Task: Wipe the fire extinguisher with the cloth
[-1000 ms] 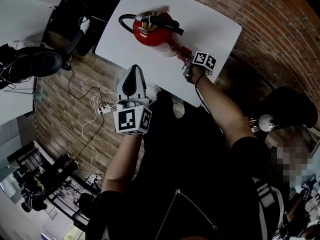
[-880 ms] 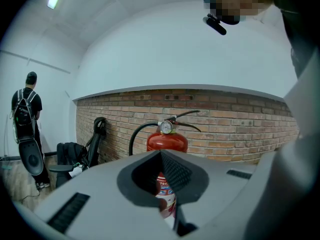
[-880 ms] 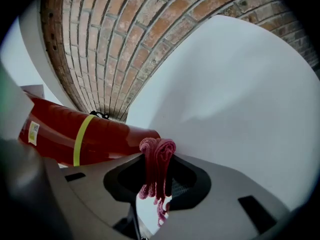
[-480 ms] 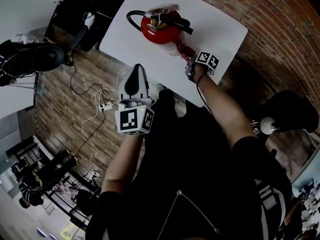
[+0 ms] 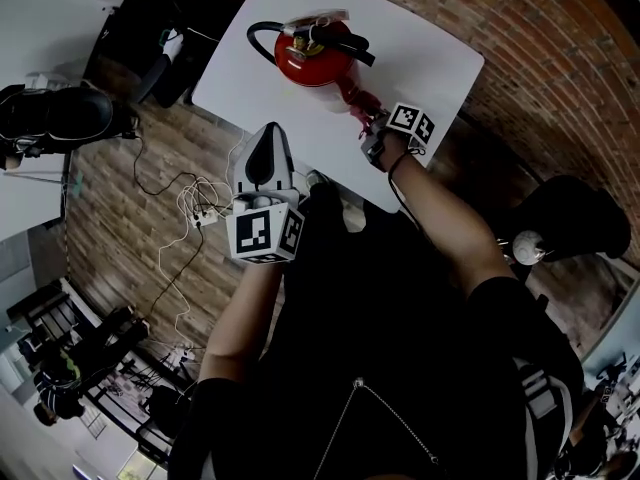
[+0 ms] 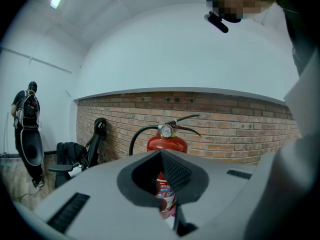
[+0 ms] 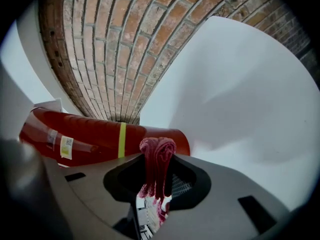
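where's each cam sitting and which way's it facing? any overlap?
Head view: on the head, facing steeply down at the table and extinguisher; torso, forearms, left gripper, right gripper show.
Left gripper view: on that gripper, along its shut jaws toward the extinguisher and brick wall.
Right gripper view: on that gripper, close to the extinguisher's side; jaws clamp the cloth.
Shared: the extinguisher shows in all three.

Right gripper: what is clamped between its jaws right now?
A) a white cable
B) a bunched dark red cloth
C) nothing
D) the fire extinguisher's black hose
B: the right gripper view shows the right gripper with its jaws closed on a bunched dark red cloth, and the red metal fire extinguisher just beyond it.
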A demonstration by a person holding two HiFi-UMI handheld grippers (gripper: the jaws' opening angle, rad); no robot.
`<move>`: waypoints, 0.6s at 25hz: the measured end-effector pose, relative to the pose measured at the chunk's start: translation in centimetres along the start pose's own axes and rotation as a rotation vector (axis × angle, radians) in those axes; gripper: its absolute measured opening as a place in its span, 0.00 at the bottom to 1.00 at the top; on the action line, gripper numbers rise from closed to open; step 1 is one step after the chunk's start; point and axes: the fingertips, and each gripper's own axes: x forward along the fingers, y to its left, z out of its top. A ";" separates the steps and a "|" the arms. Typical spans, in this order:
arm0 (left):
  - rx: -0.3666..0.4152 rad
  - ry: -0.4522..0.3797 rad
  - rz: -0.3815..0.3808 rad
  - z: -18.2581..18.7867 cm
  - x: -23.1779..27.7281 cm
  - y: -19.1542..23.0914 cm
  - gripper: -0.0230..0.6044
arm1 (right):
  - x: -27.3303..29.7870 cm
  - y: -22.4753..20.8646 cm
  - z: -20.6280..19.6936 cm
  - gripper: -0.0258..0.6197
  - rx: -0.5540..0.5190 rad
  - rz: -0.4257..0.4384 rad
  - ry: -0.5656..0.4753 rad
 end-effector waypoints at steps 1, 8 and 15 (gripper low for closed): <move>-0.001 -0.002 -0.004 0.0 0.1 -0.1 0.05 | -0.3 0.5 0.0 0.22 0.002 0.007 -0.004; -0.003 -0.008 -0.019 0.0 0.4 -0.8 0.05 | -1.9 3.2 -0.1 0.22 0.005 0.046 -0.015; -0.005 -0.008 -0.025 0.1 0.5 -1.1 0.05 | -3.0 4.9 0.1 0.22 0.003 0.054 -0.012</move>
